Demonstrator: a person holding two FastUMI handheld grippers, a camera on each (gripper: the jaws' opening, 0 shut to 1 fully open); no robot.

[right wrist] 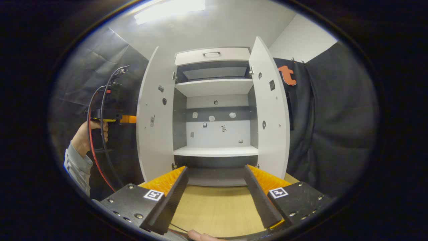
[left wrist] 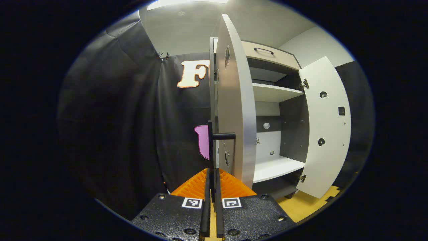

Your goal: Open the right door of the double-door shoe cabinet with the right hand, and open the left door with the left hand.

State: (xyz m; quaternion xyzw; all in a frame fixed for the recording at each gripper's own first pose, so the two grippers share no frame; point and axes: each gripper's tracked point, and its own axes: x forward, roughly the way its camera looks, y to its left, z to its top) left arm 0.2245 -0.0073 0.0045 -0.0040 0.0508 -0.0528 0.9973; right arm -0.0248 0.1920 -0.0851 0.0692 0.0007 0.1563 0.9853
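In the left gripper view, the left part of the cabinet interior (left wrist: 267,110) is concealed behind the edge-on left door (left wrist: 234,110). The bar handle (left wrist: 211,147) is partly covered by the left tongs (left wrist: 211,197), so contact cannot be confirmed. In the right gripper view, the left tongs' fingers are hidden behind the left door (right wrist: 155,113). Small marks on the back panel (right wrist: 217,129) are too small to identify.

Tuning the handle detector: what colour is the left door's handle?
Black, a slim bar handle on the white left door; clearest in the left gripper view.
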